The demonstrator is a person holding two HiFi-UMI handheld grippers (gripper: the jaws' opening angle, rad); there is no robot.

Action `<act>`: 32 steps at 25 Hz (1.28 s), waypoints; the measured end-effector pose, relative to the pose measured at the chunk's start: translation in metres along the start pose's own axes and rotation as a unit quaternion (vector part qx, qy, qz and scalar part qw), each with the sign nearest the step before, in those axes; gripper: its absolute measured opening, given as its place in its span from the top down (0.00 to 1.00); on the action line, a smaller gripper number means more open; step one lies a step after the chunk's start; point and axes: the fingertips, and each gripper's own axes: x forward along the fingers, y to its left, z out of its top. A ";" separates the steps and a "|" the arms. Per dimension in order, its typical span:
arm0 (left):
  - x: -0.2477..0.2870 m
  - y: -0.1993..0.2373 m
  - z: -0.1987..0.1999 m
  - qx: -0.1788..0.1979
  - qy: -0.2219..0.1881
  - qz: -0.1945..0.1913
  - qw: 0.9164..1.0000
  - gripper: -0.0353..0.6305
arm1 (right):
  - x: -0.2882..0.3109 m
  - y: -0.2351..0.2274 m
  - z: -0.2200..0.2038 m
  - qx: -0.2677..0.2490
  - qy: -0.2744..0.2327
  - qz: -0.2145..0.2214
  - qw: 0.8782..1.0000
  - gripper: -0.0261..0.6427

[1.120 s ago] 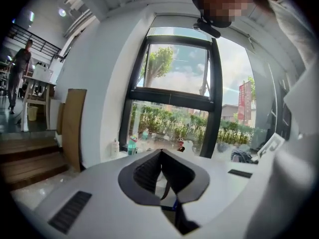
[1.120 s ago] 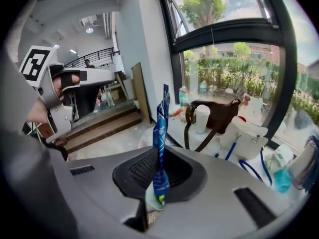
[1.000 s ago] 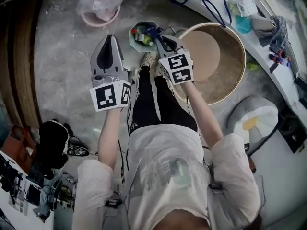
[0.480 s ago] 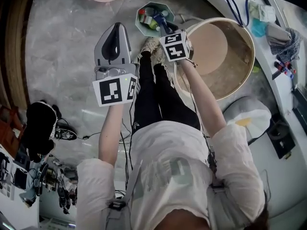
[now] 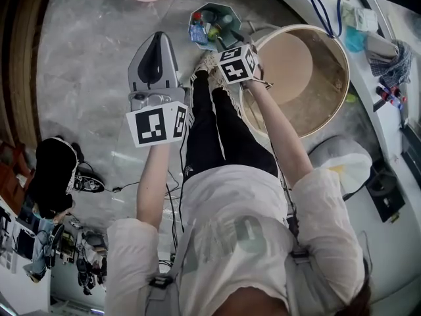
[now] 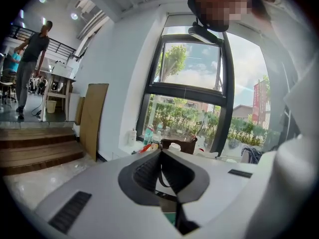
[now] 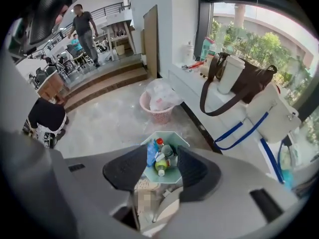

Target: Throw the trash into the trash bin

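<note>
We see the blue packet [image 5: 197, 33] lying at the left inside the teal trash bin [image 5: 227, 10], beside bottles. Our left gripper [image 5: 156, 45] is clenched, empty, held nearly level. The right gripper [image 5: 223, 43] tips steeply over the bin, its jaws just opened and released. Around it are grey marbled floor [image 5: 85, 78] and, to the right, a white counter [image 7: 192, 91].

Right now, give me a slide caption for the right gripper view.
Right gripper, jaws just opening with nothing gripped, hangs above the teal trash bin of bottles.

The right gripper [image 7: 162, 159] was seen with jaws just opening, nothing pinched, above the teal trash bin [image 7: 175, 138], where bottles [image 7: 159, 167] and seemingly a blue wrapper [image 7: 151, 154] were lodged.
</note>
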 end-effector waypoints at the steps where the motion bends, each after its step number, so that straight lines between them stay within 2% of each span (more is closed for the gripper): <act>1: -0.001 -0.003 0.002 0.000 0.000 -0.001 1.000 0.93 | -0.004 -0.001 -0.001 0.003 -0.001 0.000 1.000 0.67; 7: -0.008 -0.018 0.019 0.002 -0.009 -0.012 1.000 0.93 | -0.031 -0.007 0.008 0.015 -0.016 -0.005 1.000 0.67; 11: -0.021 -0.037 0.039 0.002 -0.014 -0.021 1.000 0.93 | -0.073 -0.009 0.021 0.033 -0.045 -0.009 0.998 0.67; 14: -0.032 -0.053 0.067 0.006 -0.025 -0.028 0.999 0.93 | -0.119 -0.010 0.046 0.050 -0.089 -0.014 0.995 0.67; 20: -0.047 -0.082 0.144 0.018 -0.082 -0.038 0.996 0.93 | -0.235 -0.021 0.109 0.070 -0.211 -0.029 0.975 0.67; 22: -0.052 -0.093 0.170 0.029 -0.104 -0.045 0.993 0.93 | -0.280 -0.022 0.130 0.068 -0.259 -0.033 0.963 0.67; 24: -0.054 -0.104 0.195 0.046 -0.121 -0.052 0.990 0.93 | -0.324 -0.026 0.152 0.068 -0.313 -0.039 0.947 0.67; 28: -0.062 -0.120 0.240 0.069 -0.146 -0.048 0.986 0.93 | -0.413 -0.024 0.186 0.053 -0.421 -0.021 0.905 0.69; 29: -0.064 -0.126 0.250 0.072 -0.156 -0.051 0.984 0.93 | -0.435 -0.026 0.193 0.054 -0.447 -0.024 0.892 0.73; 31: -0.069 -0.142 0.266 0.084 -0.172 -0.066 0.979 0.93 | -0.473 -0.034 0.198 0.063 -0.488 -0.049 0.869 0.90; 32: -0.071 -0.151 0.270 0.090 -0.178 -0.076 0.977 0.93 | -0.489 -0.037 0.198 0.065 -0.504 -0.062 0.859 0.91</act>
